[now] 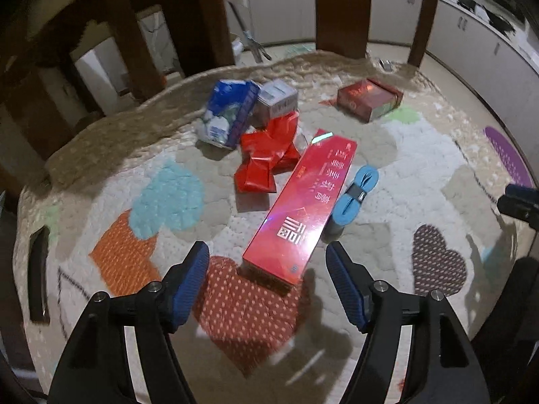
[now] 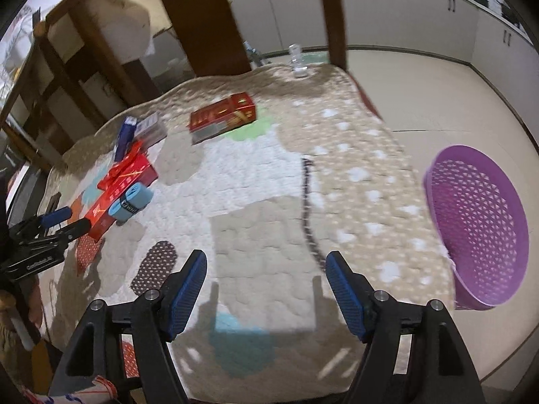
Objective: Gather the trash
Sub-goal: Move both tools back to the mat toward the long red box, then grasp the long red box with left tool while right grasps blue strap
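Note:
A long red box [image 1: 299, 208] lies on the patterned mat, its near end just ahead of my open, empty left gripper [image 1: 267, 256]. A blue roll [image 1: 353, 195] lies at its right side. Behind are crumpled red wrapping [image 1: 266, 158], a blue-white carton [image 1: 229, 111], a grey box [image 1: 276, 99] and a red flat box [image 1: 369, 97]. My right gripper [image 2: 266, 264] is open and empty over bare mat. A purple basket [image 2: 478, 225] stands on the floor to its right. The left gripper [image 2: 64, 222] shows at the long red box [image 2: 114, 195] in the right wrist view.
Dark wooden chair and table legs [image 1: 340, 10] stand behind the mat [image 1: 397, 155]. White cabinets [image 2: 387, 17] line the far wall. A clear glass [image 2: 296, 60] stands at the mat's far edge. A dark flat object [image 1: 38, 276] lies at the mat's left edge.

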Action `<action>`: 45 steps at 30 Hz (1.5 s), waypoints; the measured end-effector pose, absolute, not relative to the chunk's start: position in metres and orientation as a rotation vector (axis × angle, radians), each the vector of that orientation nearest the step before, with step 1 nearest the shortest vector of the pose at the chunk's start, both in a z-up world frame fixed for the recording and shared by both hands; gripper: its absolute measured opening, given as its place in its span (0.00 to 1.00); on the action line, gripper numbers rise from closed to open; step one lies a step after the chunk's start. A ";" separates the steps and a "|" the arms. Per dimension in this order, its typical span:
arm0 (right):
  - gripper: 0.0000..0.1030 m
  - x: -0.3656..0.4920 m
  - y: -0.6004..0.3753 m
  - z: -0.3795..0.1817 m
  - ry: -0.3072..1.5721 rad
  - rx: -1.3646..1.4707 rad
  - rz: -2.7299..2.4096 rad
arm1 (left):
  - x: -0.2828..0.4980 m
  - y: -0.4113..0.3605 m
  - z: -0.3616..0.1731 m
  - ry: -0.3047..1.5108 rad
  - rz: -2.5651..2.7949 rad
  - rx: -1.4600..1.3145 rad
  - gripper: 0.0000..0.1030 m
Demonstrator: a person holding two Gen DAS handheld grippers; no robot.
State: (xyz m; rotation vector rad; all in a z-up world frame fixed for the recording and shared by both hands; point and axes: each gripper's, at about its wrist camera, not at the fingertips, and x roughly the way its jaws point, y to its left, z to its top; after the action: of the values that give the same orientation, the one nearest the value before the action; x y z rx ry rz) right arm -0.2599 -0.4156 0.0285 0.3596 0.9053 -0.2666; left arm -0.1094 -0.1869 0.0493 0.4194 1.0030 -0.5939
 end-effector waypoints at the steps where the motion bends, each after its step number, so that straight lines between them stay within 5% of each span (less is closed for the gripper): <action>1: 0.75 -0.255 -0.412 0.028 0.912 0.356 -0.260 | -0.107 -0.190 0.046 1.006 -0.604 0.431 0.69; 7: 0.75 -0.232 -0.393 0.028 0.937 0.316 -0.226 | -0.098 -0.207 0.033 1.011 -0.654 0.456 0.68; 9: 0.75 -0.223 -0.386 0.027 0.946 0.307 -0.213 | -0.095 -0.206 0.029 1.055 -0.643 0.415 0.49; 13: 0.75 -0.211 -0.374 0.026 0.961 0.307 -0.185 | -0.099 -0.187 0.032 1.094 -0.619 0.325 0.38; 21: 0.75 -0.175 -0.351 0.016 0.997 0.383 -0.084 | -0.122 -0.130 0.039 1.179 -0.564 0.204 0.39; 26: 0.75 -0.138 -0.344 0.007 1.007 0.529 -0.026 | -0.115 -0.121 0.049 1.142 -0.557 0.124 0.60; 30: 0.74 -0.109 -0.335 0.001 1.027 0.581 -0.029 | -0.102 -0.126 0.047 1.141 -0.560 0.089 0.60; 36: 0.59 -0.082 -0.315 -0.001 1.046 0.518 -0.079 | -0.095 -0.141 0.028 1.146 -0.527 0.138 0.60; 42: 0.28 -0.082 -0.311 -0.005 1.050 0.433 -0.129 | -0.102 -0.145 0.023 1.107 -0.500 0.180 0.60; 45: 0.22 -0.091 -0.320 -0.006 1.045 0.474 -0.109 | -0.104 -0.145 0.022 1.109 -0.478 0.183 0.60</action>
State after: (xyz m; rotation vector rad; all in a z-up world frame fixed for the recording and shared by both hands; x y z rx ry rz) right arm -0.0905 -0.3200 -0.0056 0.4741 1.0452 -0.1085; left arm -0.1035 -0.1455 0.0225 0.1825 1.1088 -0.4777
